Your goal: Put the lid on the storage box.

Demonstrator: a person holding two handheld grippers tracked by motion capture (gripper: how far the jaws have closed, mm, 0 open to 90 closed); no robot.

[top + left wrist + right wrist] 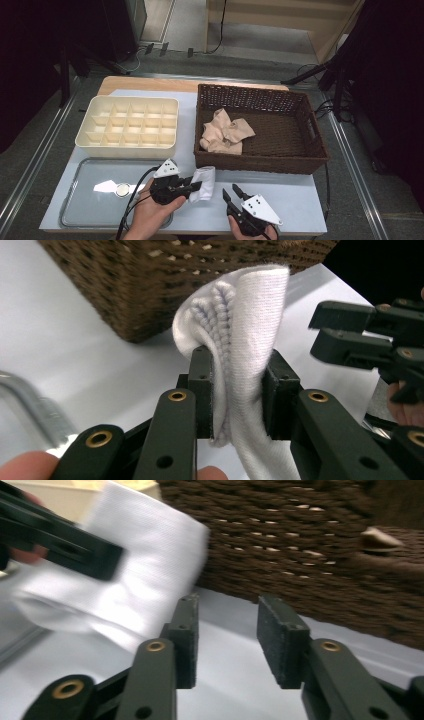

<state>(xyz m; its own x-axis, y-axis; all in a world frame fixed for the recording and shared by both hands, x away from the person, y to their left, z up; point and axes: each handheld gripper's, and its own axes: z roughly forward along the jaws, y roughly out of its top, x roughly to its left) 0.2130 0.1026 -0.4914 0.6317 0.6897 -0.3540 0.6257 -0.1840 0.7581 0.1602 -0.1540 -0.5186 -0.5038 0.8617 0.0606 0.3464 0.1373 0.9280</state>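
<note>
While the left gripper point(196, 186) pinches the folded white sock point(204, 183) between its pads near the front edge of the table point(295, 210), the right gripper point(229, 192) sits just beside it with its jaws parted and nothing between them. The fold looks loose, so the grip should stay firm and low on the cloth; I judge the next move is a carry to the compartment tray point(128, 126) at the back left. Lifting it clear of the table first would keep the hanging end from dragging, and the right gripper could tuck that end.

Left of the hands lies a shallow metal tray point(75, 200) with a small round thing on it that I cannot make out. Farther back, the wicker basket point(260, 165) holds beige socks point(225, 132); how many is hard to tell. In the left gripper view the white sock's lower end is cut off.
</note>
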